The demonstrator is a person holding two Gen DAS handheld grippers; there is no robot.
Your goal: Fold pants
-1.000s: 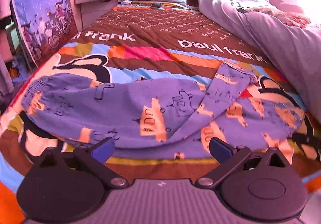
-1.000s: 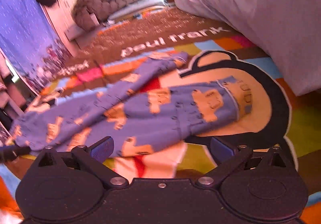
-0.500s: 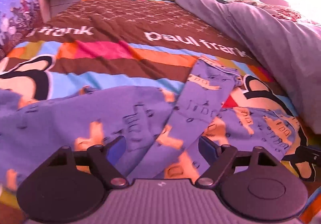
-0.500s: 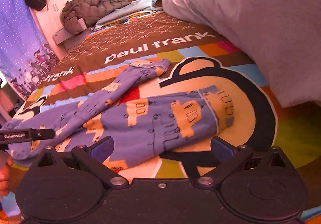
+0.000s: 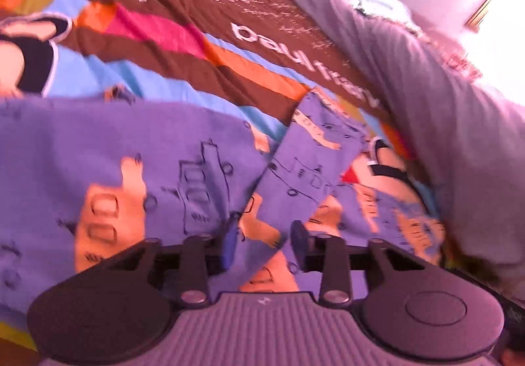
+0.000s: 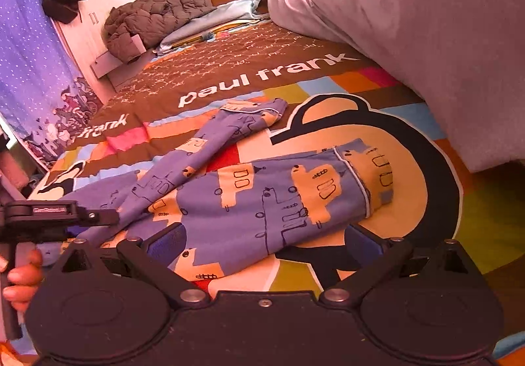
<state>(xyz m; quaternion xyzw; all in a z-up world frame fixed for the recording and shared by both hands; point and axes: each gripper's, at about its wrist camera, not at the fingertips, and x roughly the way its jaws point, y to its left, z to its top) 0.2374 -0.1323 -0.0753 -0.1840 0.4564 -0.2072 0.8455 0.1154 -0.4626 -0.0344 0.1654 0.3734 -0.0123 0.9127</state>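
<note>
Barely starting: purple truck-print cotton pants (image 6: 249,188) lying unfolded, legs splayed, on the multicolour cartoon bedspread (image 6: 475,218), left gripper (image 5: 264,243) narrowing around crotch fabric, right gripper (image 6: 262,244) hovering wide apart over the nearer leg.

home bedroom: bed (image 6: 295,77), pillow (image 6: 210,21)

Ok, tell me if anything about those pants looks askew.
Yes. The pants lie unaligned on the bedspread: one leg angles away toward the headboard while the other runs straight, so the legs splay instead of stacking.
</note>
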